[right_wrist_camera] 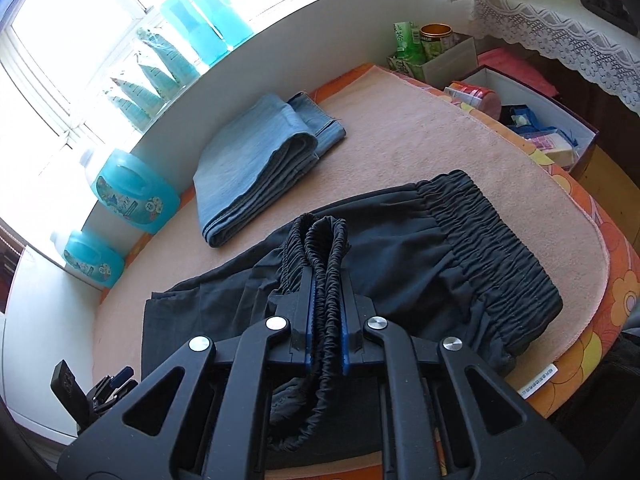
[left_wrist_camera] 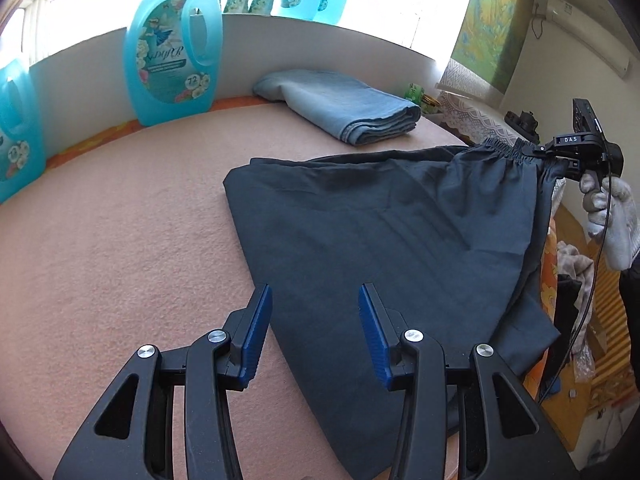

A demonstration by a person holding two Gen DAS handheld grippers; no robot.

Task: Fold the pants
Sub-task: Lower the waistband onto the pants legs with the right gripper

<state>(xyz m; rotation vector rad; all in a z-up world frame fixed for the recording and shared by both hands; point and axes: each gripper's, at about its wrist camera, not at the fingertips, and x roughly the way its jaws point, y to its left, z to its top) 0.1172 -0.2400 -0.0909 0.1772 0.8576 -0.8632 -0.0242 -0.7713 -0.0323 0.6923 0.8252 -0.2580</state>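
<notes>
Nearest, the left gripper (left_wrist_camera: 316,332) hovered with its blue-padded jaws apart and empty over the leg end of the dark navy elastic-waisted cloth pants (left_wrist_camera: 380,236), which lay partly folded on the pink towel-covered counter (left_wrist_camera: 120,240). The fabric looked light, limp and prone to sagging, so the firmer gathered waistband (right_wrist_camera: 488,240) seemed the best hold. Further along, the right gripper (right_wrist_camera: 326,300) was clamped on a bunched stretch of that waistband, lifted clear of the counter, its gloved hand (left_wrist_camera: 608,216) angled downward. Beyond lay folded light-blue jeans (left_wrist_camera: 340,106).
</notes>
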